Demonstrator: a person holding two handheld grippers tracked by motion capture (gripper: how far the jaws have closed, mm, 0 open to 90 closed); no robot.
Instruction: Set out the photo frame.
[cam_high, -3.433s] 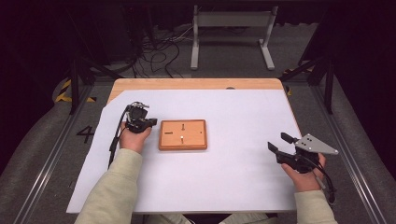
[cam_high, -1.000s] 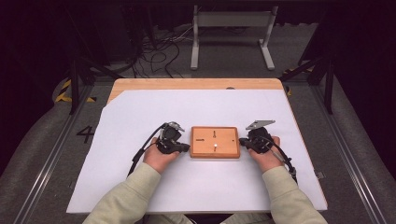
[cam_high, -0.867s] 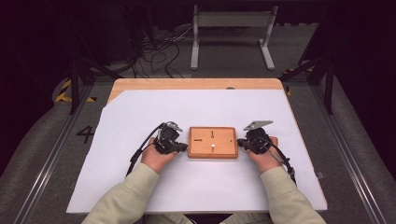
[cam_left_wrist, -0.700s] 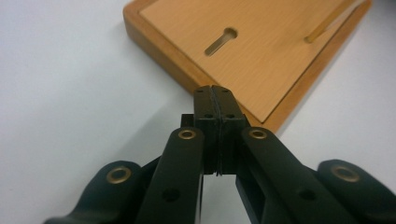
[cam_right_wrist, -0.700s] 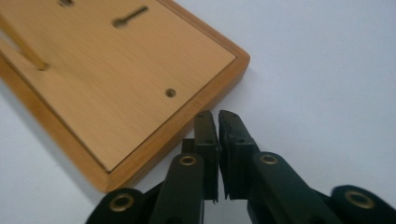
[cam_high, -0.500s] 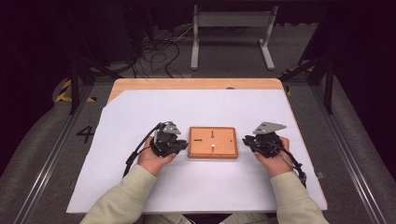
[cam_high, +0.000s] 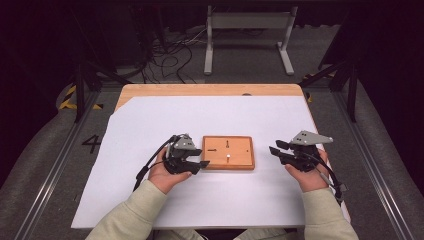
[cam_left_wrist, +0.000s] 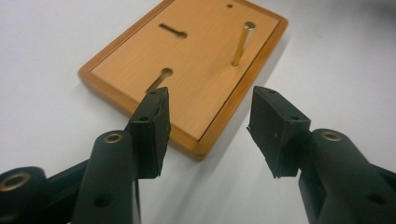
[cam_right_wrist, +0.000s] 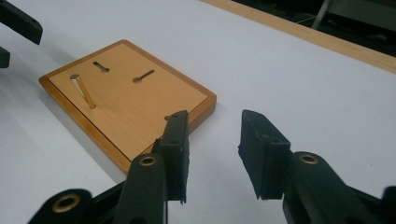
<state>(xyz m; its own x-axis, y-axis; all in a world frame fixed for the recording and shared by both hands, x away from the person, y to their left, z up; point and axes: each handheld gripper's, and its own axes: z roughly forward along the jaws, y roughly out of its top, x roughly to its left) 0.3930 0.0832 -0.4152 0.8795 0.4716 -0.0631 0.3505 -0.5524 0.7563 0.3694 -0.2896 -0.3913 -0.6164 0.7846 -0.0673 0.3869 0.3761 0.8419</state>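
Wooden board (cam_high: 228, 152) flat on the white sheet (cam_high: 150, 125) covering the table (cam_high: 210, 90), roughly mid-table and a bit toward the near edge. One brass pin (cam_left_wrist: 243, 44) standing upright in it, plus two keyhole-shaped slots (cam_left_wrist: 172, 31) and a small hole near a corner. Sitting square to the table edge, probably so both sides stay easy to reach.

Left tongs (cam_high: 192, 162) just beside the board's left edge, jaws well apart with nothing between them, having just been opening; seen from the left gripper view, the board corner a little beyond the tips (cam_left_wrist: 154, 123), not touched. Right tongs (cam_high: 282, 150) clear of the right edge with a gap of bare sheet in between, jaws also parted, empty and just been opening. From the right gripper view, the board off to the left past the tips (cam_right_wrist: 177, 140).

Looks like a release: one tong on each side, the sort of two-sided hold for shifting a flat board without tipping the pin. Board now resting on its own. Pin likely the next thing to deal with, but hard to say.
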